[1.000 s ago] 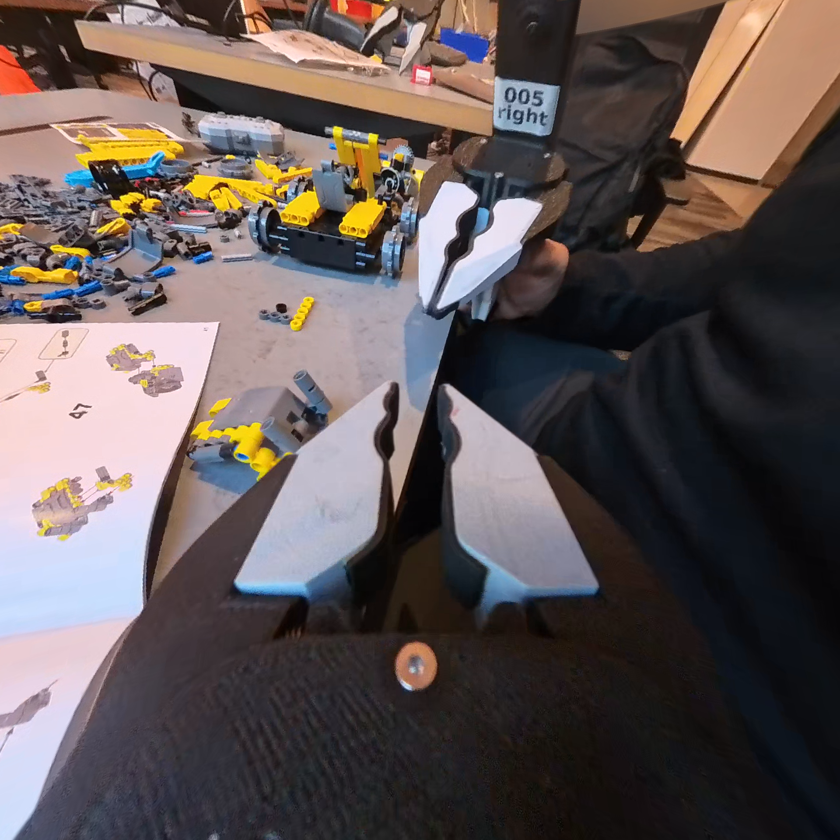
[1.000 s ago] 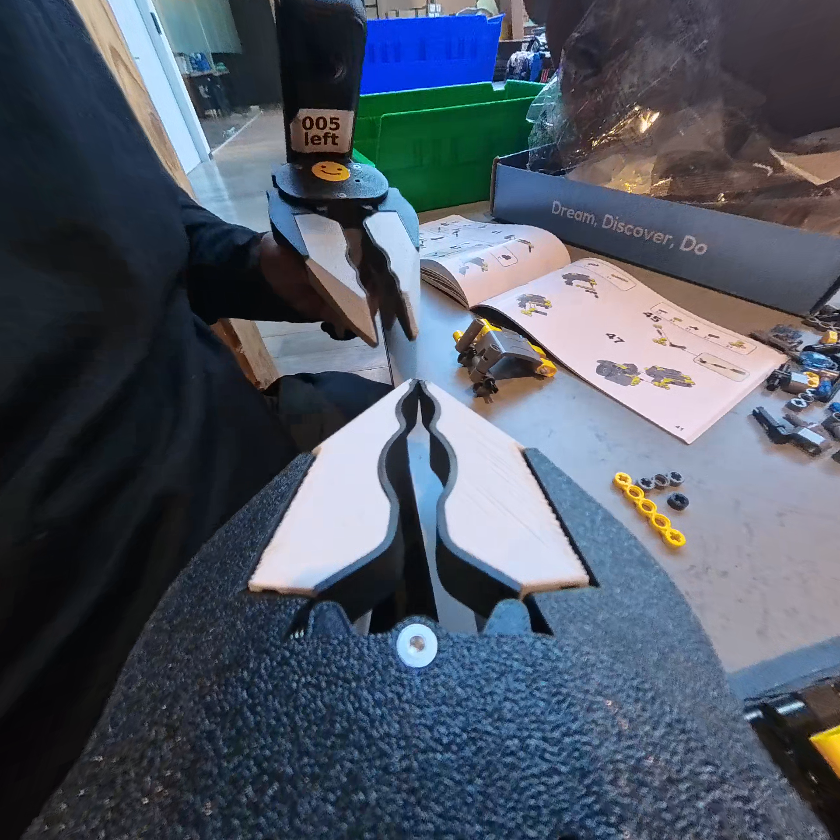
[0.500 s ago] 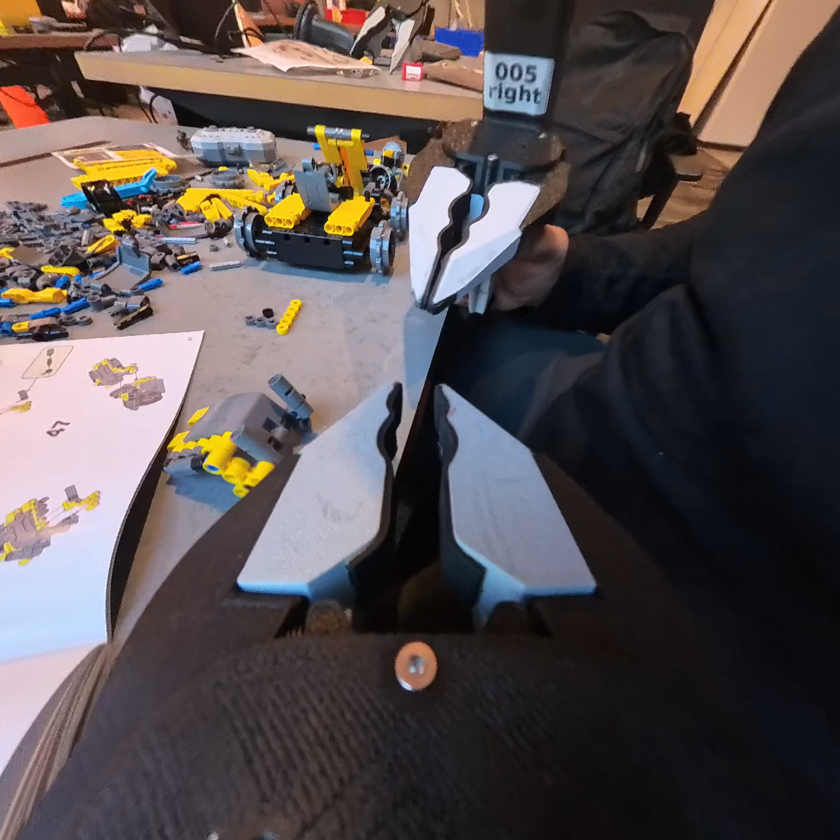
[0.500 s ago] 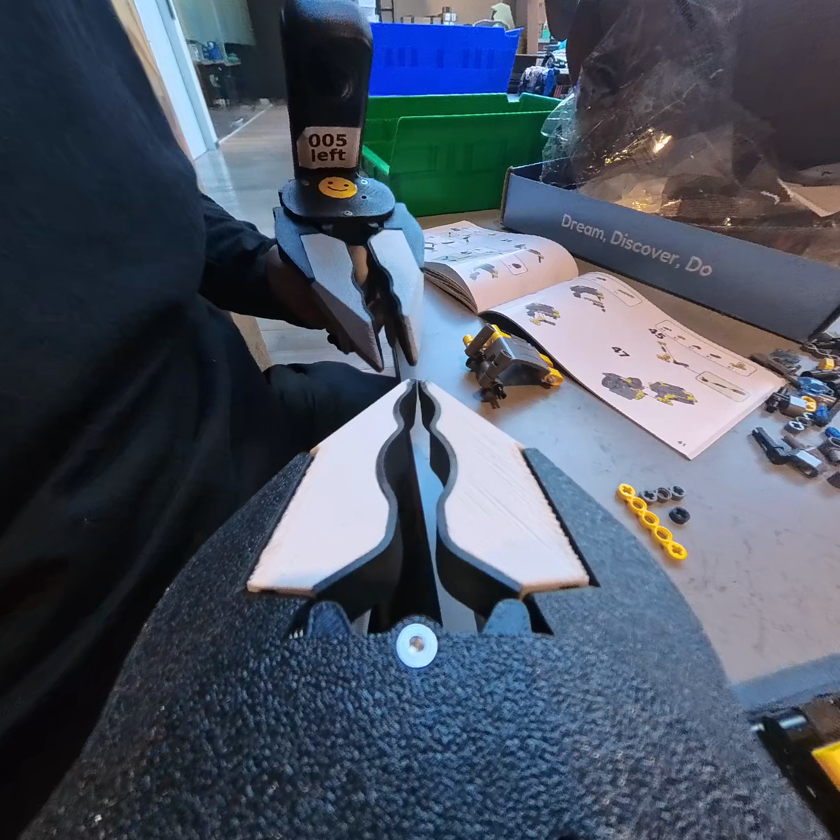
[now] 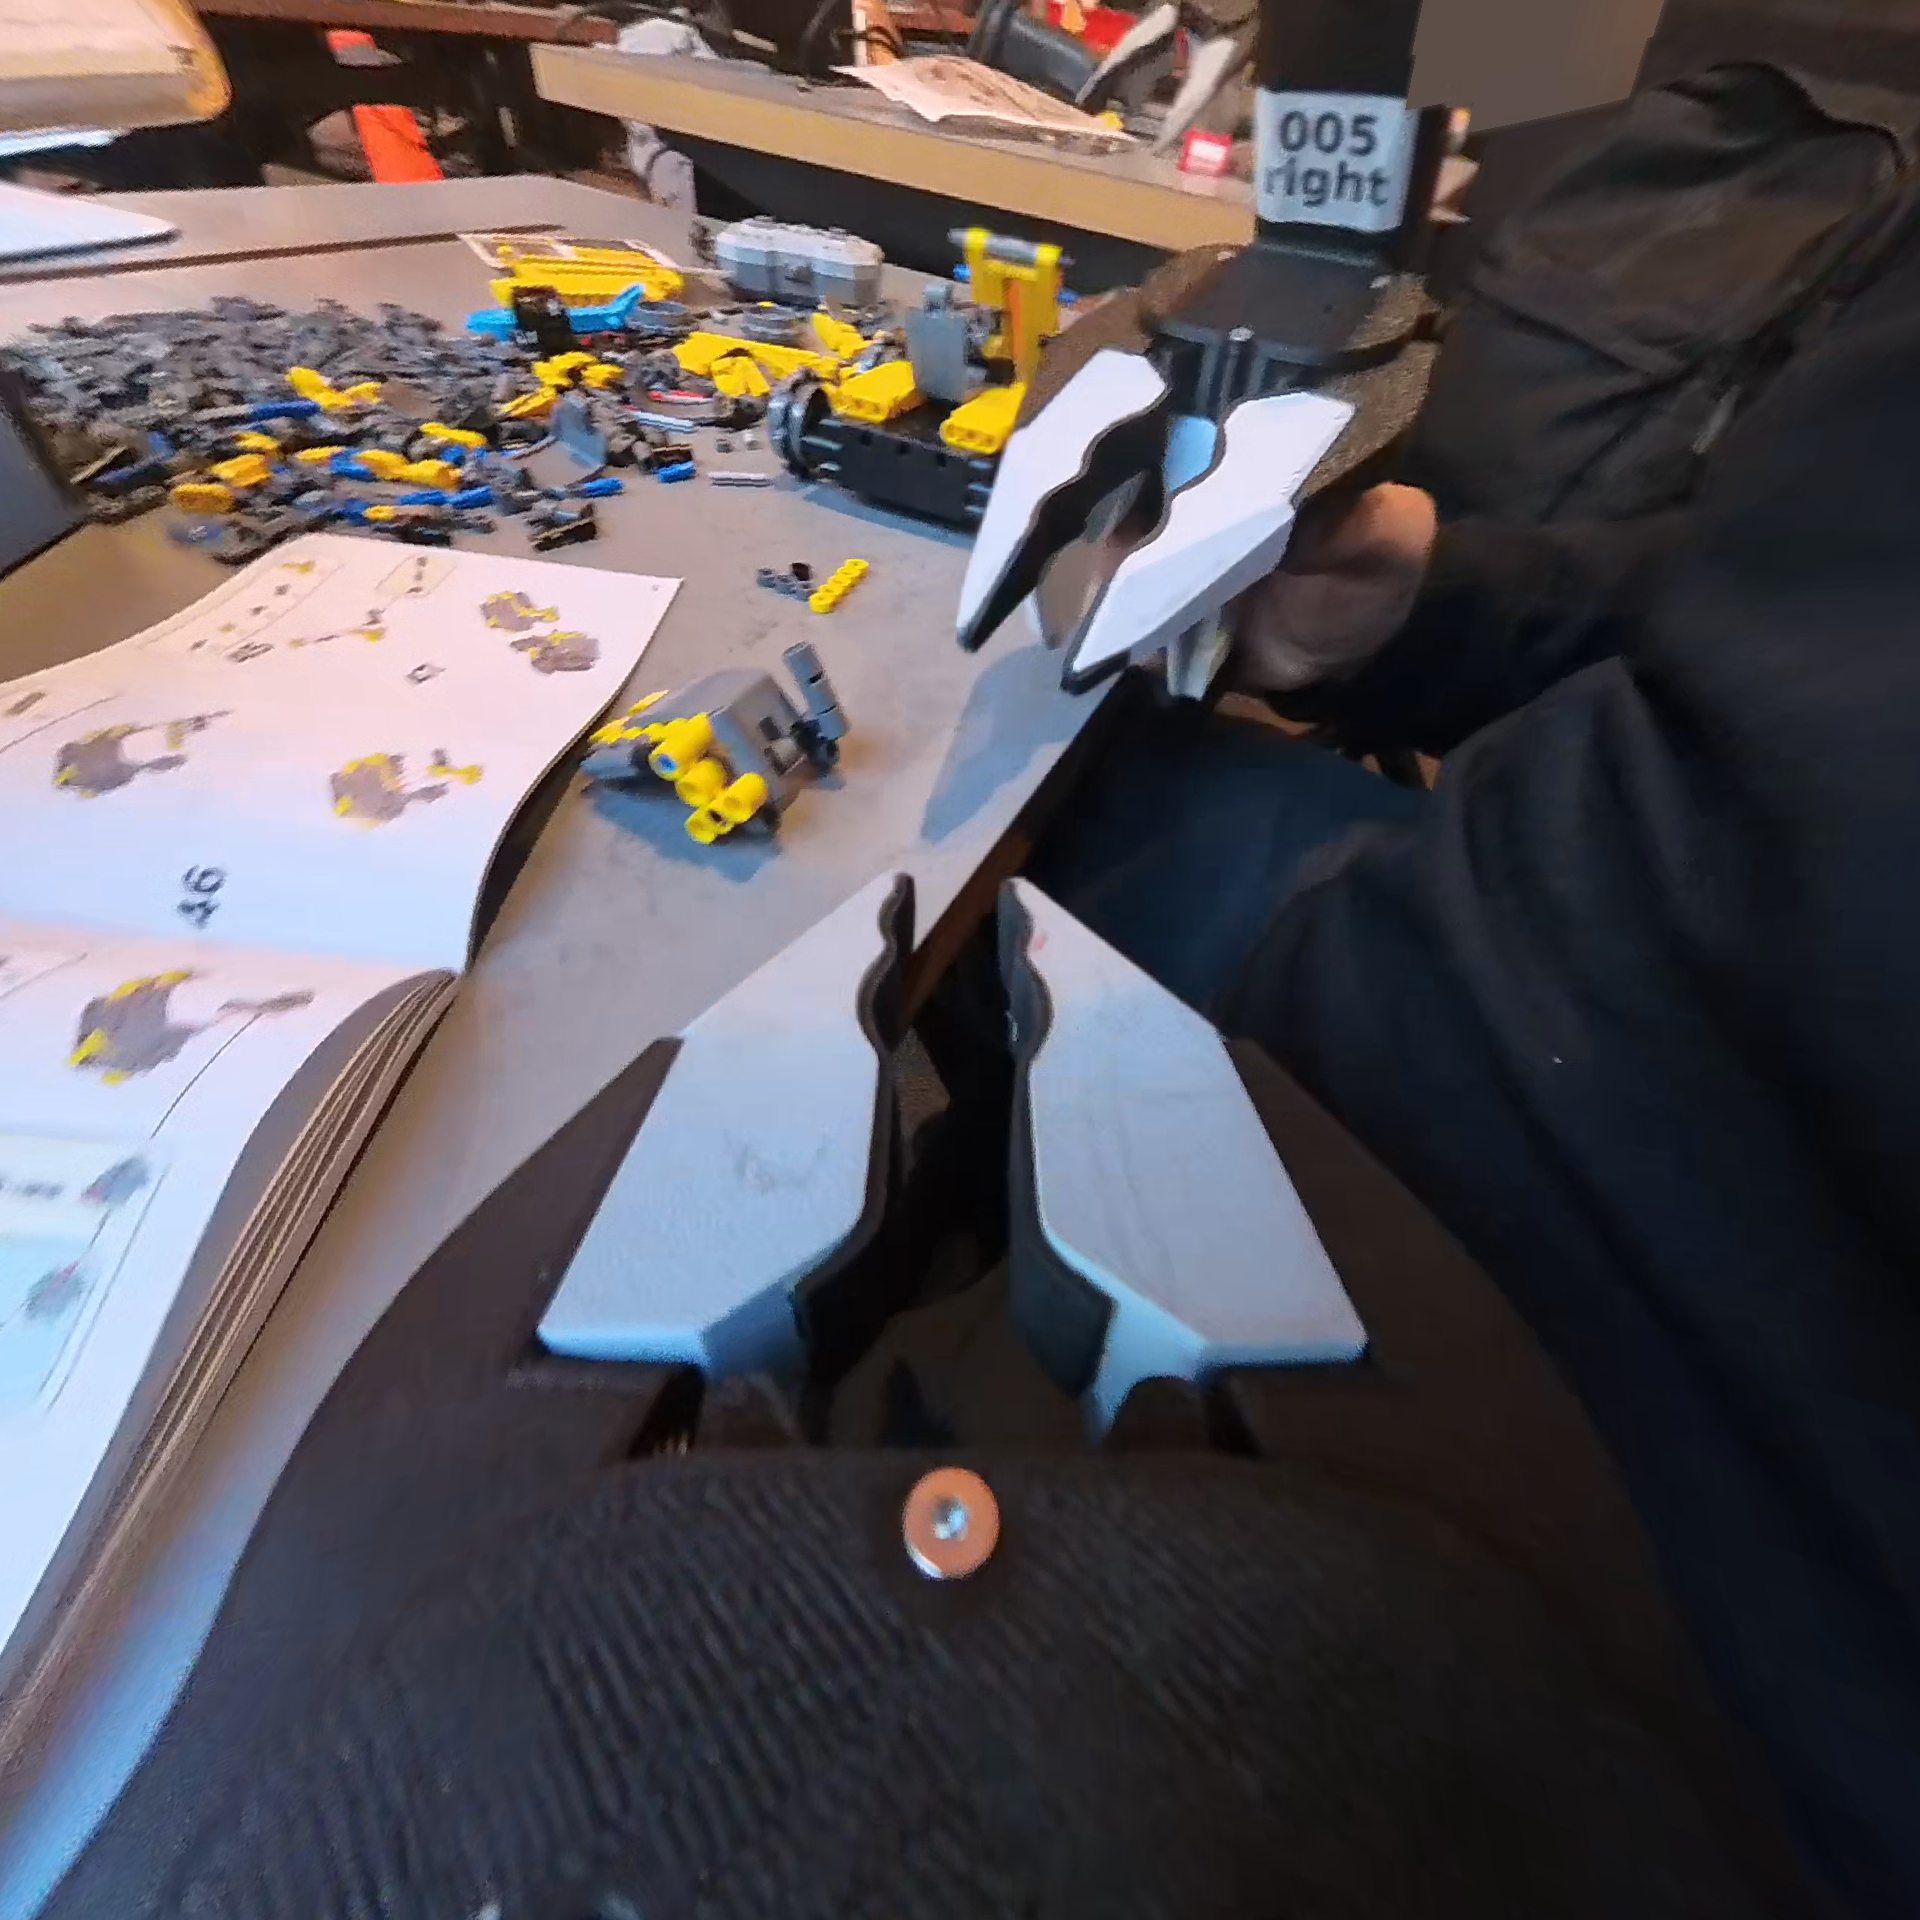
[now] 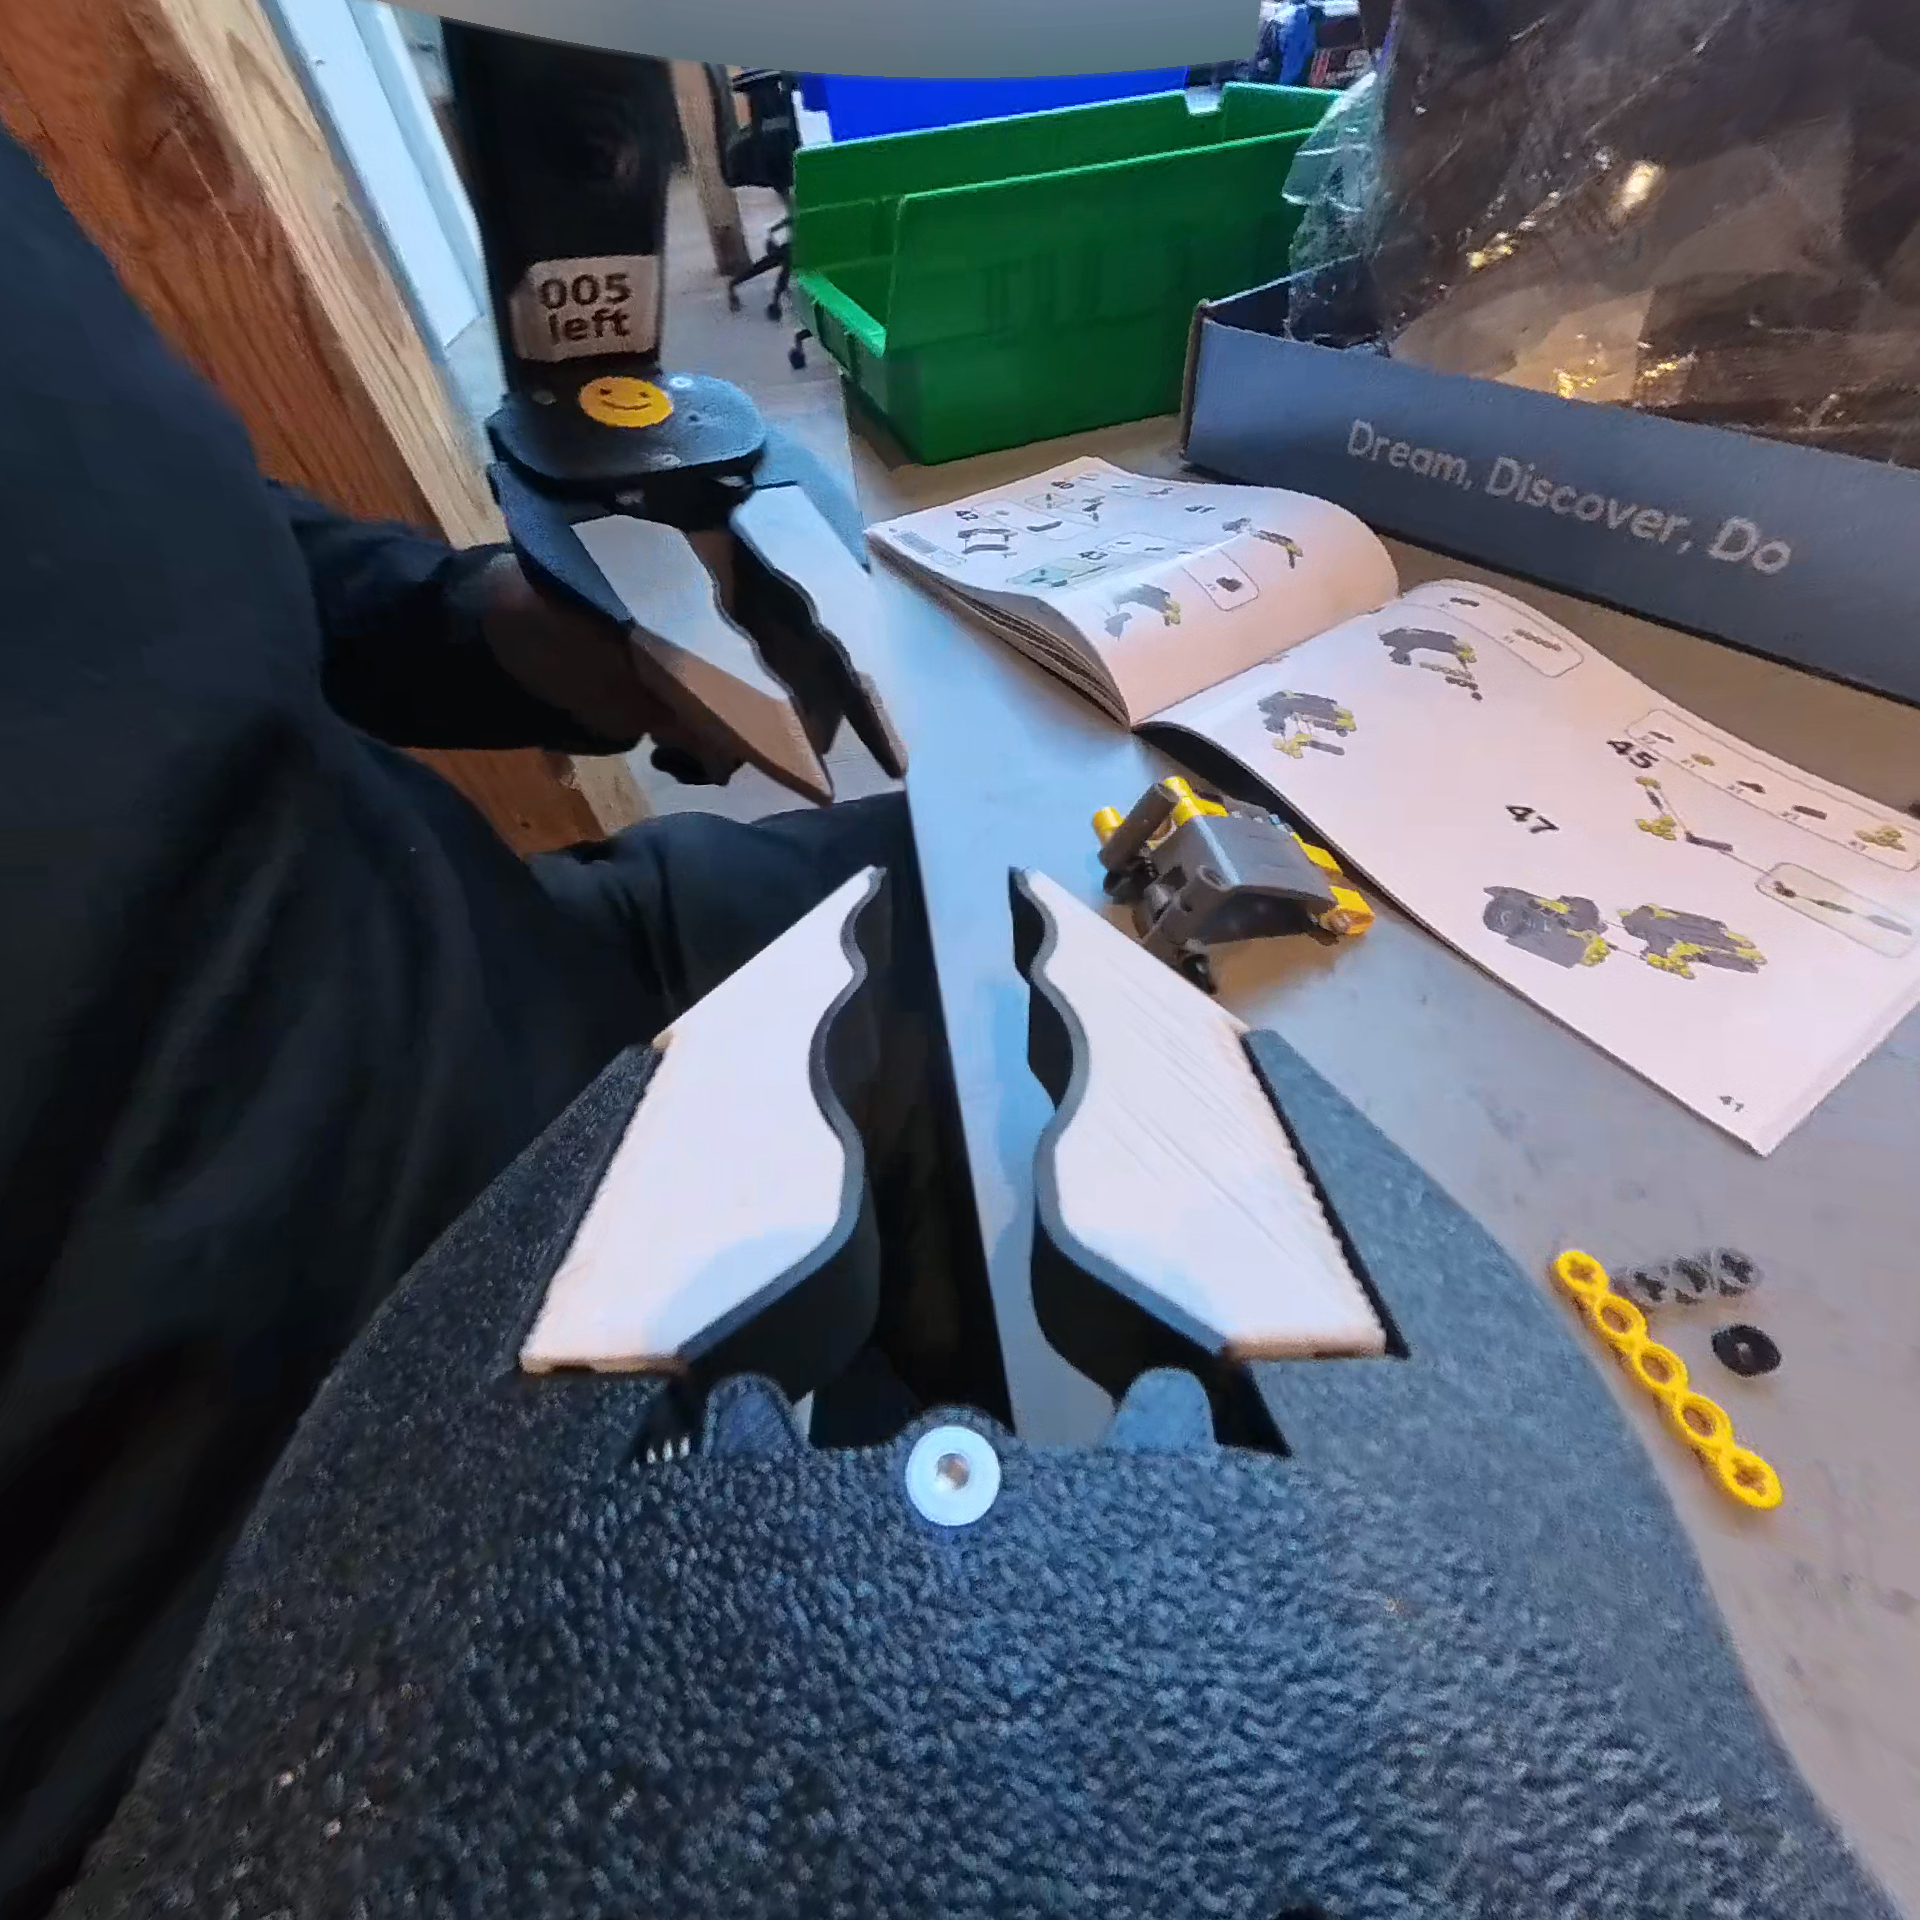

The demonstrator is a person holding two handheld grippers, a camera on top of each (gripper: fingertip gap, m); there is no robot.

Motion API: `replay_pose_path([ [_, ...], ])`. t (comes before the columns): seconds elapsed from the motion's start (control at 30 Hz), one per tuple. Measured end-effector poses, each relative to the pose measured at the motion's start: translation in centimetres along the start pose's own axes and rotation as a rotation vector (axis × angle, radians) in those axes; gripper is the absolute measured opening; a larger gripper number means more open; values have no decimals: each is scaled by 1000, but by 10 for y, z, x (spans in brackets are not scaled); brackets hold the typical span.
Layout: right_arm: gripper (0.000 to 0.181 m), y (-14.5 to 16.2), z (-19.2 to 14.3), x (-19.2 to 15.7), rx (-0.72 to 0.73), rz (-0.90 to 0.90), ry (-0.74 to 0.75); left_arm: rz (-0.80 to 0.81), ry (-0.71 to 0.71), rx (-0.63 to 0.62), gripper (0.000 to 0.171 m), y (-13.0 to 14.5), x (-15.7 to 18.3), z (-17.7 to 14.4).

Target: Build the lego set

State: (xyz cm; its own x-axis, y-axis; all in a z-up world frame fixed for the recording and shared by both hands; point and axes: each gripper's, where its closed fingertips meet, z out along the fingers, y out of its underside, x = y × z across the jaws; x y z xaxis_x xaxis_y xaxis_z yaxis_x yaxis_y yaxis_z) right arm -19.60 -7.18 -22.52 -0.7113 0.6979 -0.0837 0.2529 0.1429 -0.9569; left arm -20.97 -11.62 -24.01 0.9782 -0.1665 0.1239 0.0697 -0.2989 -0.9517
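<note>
Grippers come first: 2 of them hang at the near edge of the gray table (image 5: 665,935), facing each other, and both are empty. The left gripper (image 5: 951,914) has its jaws a little apart with nothing between them. The right gripper (image 6: 945,894) has its jaws spread a bit wider, also with nothing inside.

Nearest to both is a small gray and yellow brick piece (image 5: 722,743). It lies on the table just beside the open instruction book (image 5: 260,790), between the 2 grippers and off to the table side of each. Neither gripper touches it.

Farther along sit a short yellow beam with holes (image 6: 1662,1377) and a few tiny dark rings (image 6: 1694,1273) next to it. A half-built black and yellow vehicle (image 5: 904,436) stands behind them, near the right gripper. A big pile of loose bricks (image 5: 312,436) lies well apart. A green bin (image 6: 1039,291) and a dark box (image 6: 1538,488) sit past the book.
</note>
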Motion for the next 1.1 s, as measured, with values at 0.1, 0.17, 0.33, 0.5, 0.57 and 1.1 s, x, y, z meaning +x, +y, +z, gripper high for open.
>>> replay_pose_path([
  [0.1,29,-11,0,6,42,23,34,-56,-45,16,14,2,-12,-10],
  [0.17,29,-17,1,9,60,53,31,-109,-27,78,16,-9,-11,-14],
  [0.33,40,-10,6,36,14,243,115,-108,-94,69,21,-14,-31,-13],
  [0.5,37,10,8,47,-97,254,205,-32,-79,7,23,-20,-41,1],
  [0.57,37,14,8,50,-125,263,222,-1,-70,-27,23,-20,-43,9],
  [1.1,9,7,8,38,-59,404,21,-53,-82,-70,23,-18,-50,29],
])
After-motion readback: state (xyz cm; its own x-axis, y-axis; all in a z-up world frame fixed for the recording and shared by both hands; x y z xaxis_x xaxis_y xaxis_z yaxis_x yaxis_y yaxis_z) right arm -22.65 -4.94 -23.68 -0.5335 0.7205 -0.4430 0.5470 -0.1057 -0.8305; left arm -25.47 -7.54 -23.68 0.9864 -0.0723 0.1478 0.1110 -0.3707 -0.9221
